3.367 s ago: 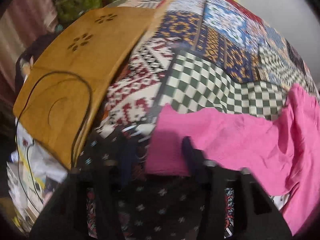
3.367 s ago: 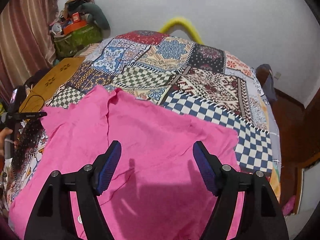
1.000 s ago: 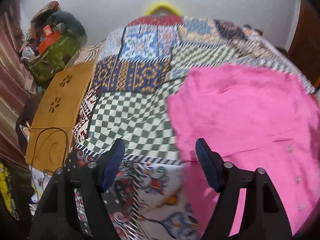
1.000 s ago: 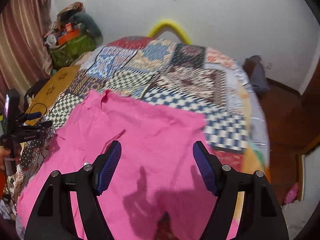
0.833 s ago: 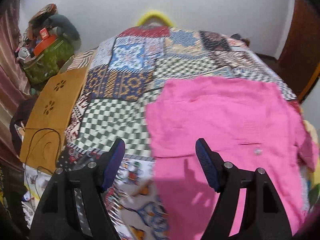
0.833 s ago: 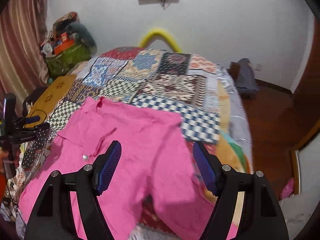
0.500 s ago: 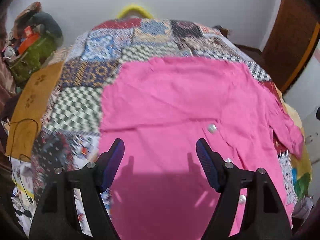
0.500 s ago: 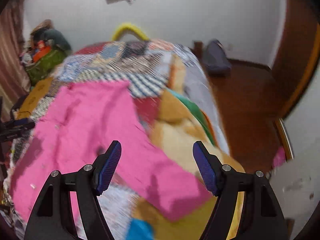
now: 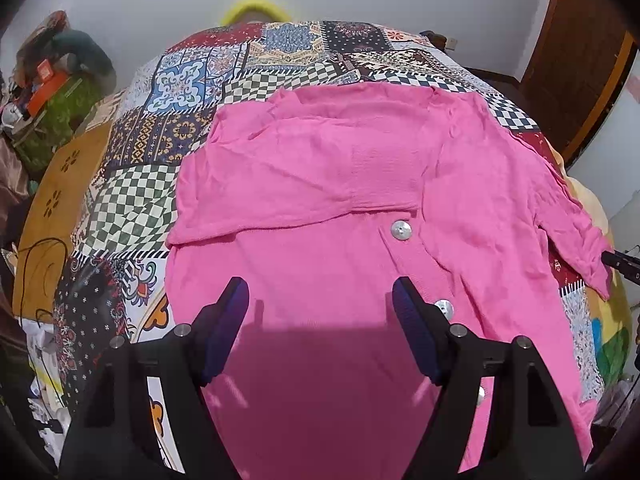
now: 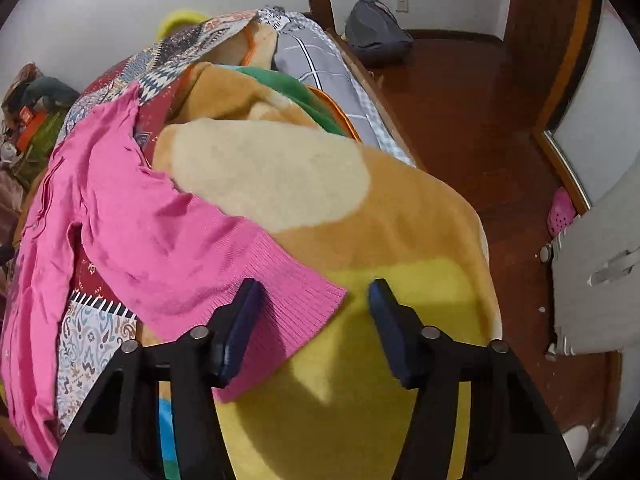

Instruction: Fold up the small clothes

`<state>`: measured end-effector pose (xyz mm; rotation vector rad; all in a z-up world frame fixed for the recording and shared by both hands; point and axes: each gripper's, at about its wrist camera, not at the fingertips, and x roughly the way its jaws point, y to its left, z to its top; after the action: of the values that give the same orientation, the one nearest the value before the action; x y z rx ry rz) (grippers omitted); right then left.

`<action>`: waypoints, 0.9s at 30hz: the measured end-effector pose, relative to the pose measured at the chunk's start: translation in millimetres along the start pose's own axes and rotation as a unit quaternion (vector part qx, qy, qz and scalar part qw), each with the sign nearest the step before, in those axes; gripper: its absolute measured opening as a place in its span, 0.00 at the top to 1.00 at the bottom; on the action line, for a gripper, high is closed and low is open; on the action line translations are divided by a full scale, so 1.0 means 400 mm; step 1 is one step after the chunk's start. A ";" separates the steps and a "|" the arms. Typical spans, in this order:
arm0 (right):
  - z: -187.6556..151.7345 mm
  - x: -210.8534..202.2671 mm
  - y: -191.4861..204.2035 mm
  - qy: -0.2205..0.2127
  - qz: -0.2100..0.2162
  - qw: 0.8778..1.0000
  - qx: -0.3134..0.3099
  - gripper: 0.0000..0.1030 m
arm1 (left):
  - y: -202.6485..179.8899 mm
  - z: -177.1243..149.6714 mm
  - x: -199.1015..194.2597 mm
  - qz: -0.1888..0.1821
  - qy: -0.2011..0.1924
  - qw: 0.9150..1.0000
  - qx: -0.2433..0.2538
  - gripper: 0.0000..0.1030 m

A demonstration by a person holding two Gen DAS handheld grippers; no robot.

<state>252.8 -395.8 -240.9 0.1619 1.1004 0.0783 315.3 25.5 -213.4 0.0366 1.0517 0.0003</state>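
Observation:
A pink buttoned cardigan (image 9: 320, 208) lies spread on the patchwork bedspread (image 9: 188, 80), its left sleeve folded across the chest. Its right sleeve (image 10: 168, 248) stretches out over a yellow and tan blanket (image 10: 360, 232). My left gripper (image 9: 320, 300) is open and empty above the cardigan's lower front, near the buttons (image 9: 401, 230). My right gripper (image 10: 314, 300) is open, with the sleeve's ribbed cuff (image 10: 296, 300) between its fingers, not clamped.
A wooden side table (image 9: 52, 200) with a black cable stands left of the bed. Bags (image 9: 52, 92) are piled in the far left corner. A dark bag (image 10: 376, 36) and wooden floor (image 10: 480, 120) lie right of the bed.
My left gripper has swung right from the bedspread edge to over the cardigan. My right gripper has swung right and down to the sleeve cuff on the blanket.

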 end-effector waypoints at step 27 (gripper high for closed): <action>0.255 -0.245 0.694 -0.103 0.151 0.947 -0.262 0.94 | 0.186 0.040 -0.109 -0.012 -0.074 0.996 -0.043 0.29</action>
<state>304.2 -145.8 -62.4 -0.1401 0.8057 0.6112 308.6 98.5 -165.3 -0.0528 0.9036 0.0204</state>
